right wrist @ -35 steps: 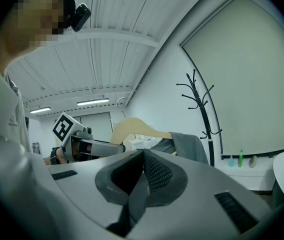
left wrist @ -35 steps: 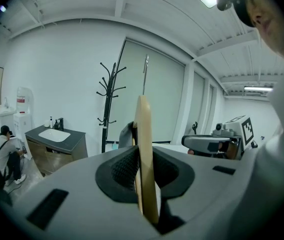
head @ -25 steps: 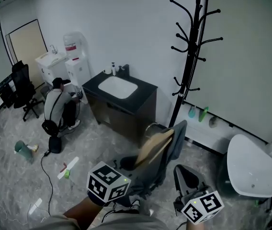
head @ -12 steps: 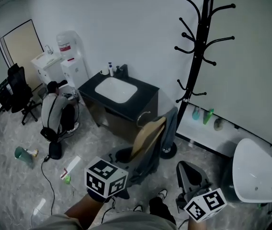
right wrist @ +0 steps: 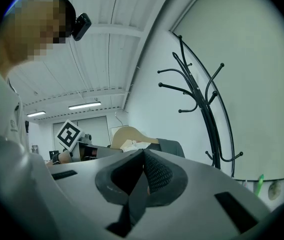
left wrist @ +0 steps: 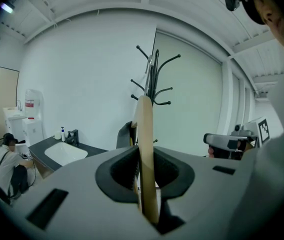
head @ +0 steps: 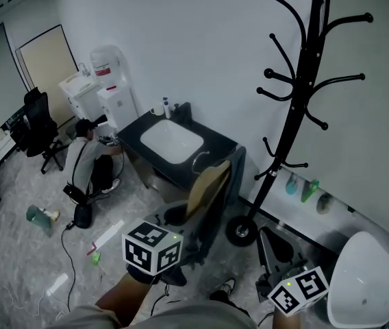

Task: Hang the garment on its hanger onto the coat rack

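A tan wooden hanger (head: 207, 184) carries a grey garment (head: 232, 173) that droops off its far side. My left gripper (head: 181, 228) is shut on the hanger's lower end and holds it up in front of the sink cabinet. In the left gripper view the hanger (left wrist: 146, 149) stands edge-on between the pads, with the black coat rack (left wrist: 154, 79) right behind it. The coat rack (head: 298, 129) rises at the right with curved hooks, none bearing anything. My right gripper (head: 274, 249) hangs low near the rack's base, shut and holding nothing.
A black cabinet (head: 211, 137) with a white basin stands against the wall behind the hanger. A person (head: 88, 163) crouches at the left near a water dispenser (head: 109, 81) and an office chair (head: 40, 125). A white rounded seat (head: 366, 286) sits at the lower right. Litter and a cable lie on the floor.
The hanger with the garment has come up and towards the rack, which now looms larger and further right in the head view. Both grippers keep their states.
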The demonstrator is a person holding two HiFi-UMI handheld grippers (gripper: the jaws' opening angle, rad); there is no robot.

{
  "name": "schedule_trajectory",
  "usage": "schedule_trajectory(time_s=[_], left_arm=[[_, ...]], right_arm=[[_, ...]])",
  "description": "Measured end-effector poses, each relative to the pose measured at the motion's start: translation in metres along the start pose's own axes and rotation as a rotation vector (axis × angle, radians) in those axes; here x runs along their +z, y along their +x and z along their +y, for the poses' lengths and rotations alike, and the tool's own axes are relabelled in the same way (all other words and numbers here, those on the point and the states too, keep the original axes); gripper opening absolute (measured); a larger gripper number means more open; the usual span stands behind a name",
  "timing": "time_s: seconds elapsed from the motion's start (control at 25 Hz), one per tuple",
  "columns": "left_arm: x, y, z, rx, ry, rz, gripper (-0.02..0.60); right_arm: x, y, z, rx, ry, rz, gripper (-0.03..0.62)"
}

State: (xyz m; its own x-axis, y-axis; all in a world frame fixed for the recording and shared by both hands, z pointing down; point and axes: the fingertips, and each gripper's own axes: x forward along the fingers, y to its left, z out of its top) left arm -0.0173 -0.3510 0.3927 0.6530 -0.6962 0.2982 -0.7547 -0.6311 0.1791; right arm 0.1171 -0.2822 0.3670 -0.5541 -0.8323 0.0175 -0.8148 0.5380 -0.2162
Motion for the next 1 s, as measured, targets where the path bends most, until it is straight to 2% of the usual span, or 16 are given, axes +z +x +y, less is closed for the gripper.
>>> schedule_trajectory(time_s=[0.2, 0.4, 0.6, 1.0], left_arm=[[0.031, 0.069, 0.015, 0.056, 0.004, -0.023, 0.051], [0.055, 0.135, 0.025, 0.068, 0.01, -0.014, 0.051], [0.079, 0.184, 0.035, 0.057, 0.015, -0.013, 0.051], [0.098, 0.264, 0.04, 0.005, 0.04, 0.031, 0.051]], right_arm=[[0.017, 0.026, -0.053, 0.051, -0.017, 0.017, 0.015], [0.019, 0.043, -0.089, 0.066, 0.007, 0.032, 0.015], [0.031, 0.051, -0.113, 0.034, 0.005, 0.016, 0.015], [0.043, 0.06, -0.147, -0.045, -0.011, -0.002, 0.015]])
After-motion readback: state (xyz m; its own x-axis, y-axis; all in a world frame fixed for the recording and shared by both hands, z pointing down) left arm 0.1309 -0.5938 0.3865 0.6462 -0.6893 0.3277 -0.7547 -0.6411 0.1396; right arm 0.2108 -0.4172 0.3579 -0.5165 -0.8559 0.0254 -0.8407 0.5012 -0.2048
